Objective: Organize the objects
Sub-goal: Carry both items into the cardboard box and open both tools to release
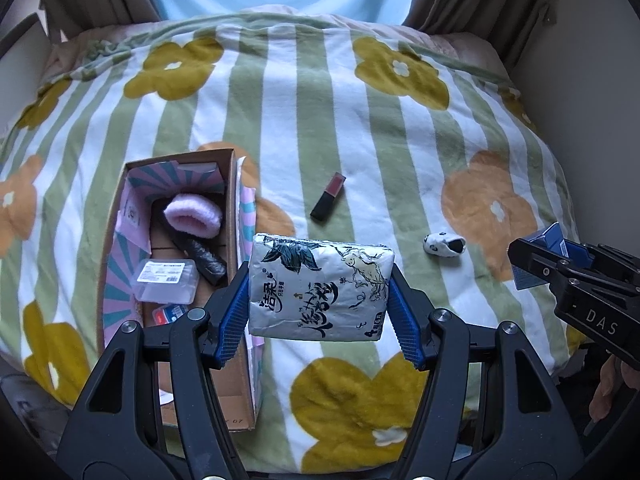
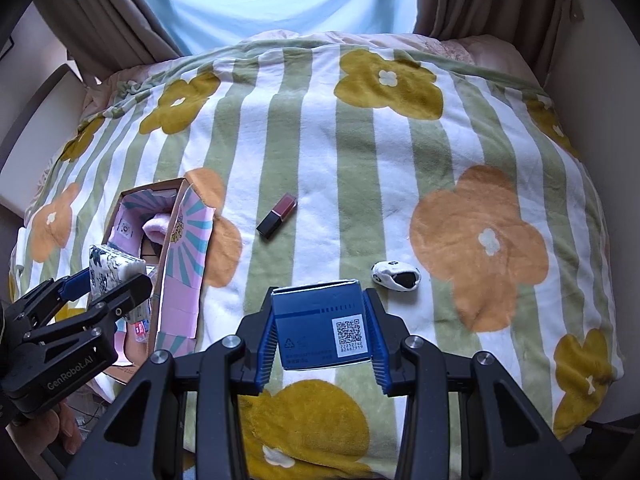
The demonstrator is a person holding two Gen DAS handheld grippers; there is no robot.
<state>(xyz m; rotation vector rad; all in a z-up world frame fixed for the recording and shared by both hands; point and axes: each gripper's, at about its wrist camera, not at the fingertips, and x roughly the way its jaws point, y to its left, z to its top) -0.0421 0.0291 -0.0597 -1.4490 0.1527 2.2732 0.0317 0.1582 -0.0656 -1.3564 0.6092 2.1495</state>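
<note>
My left gripper [image 1: 320,300] is shut on a white tissue pack [image 1: 318,286] with black script, held above the bed just right of the open cardboard box [image 1: 240,240]. The pack also shows in the right wrist view [image 2: 110,270]. My right gripper [image 2: 322,328] is shut on a blue box with a QR label [image 2: 320,324], held above the blanket; it shows at the right edge of the left wrist view [image 1: 548,254]. A lipstick [image 1: 329,197] [image 2: 277,215] and a small black-and-white sock [image 1: 444,245] [image 2: 397,275] lie on the blanket.
The cardboard box holds a pink fluffy band [image 1: 194,216], a black roll [image 1: 206,262], a clear plastic case [image 1: 166,280] and a small red-blue item [image 1: 170,314]. The striped flower blanket [image 1: 320,120] covers the bed. Curtains [image 2: 100,20] and walls flank it.
</note>
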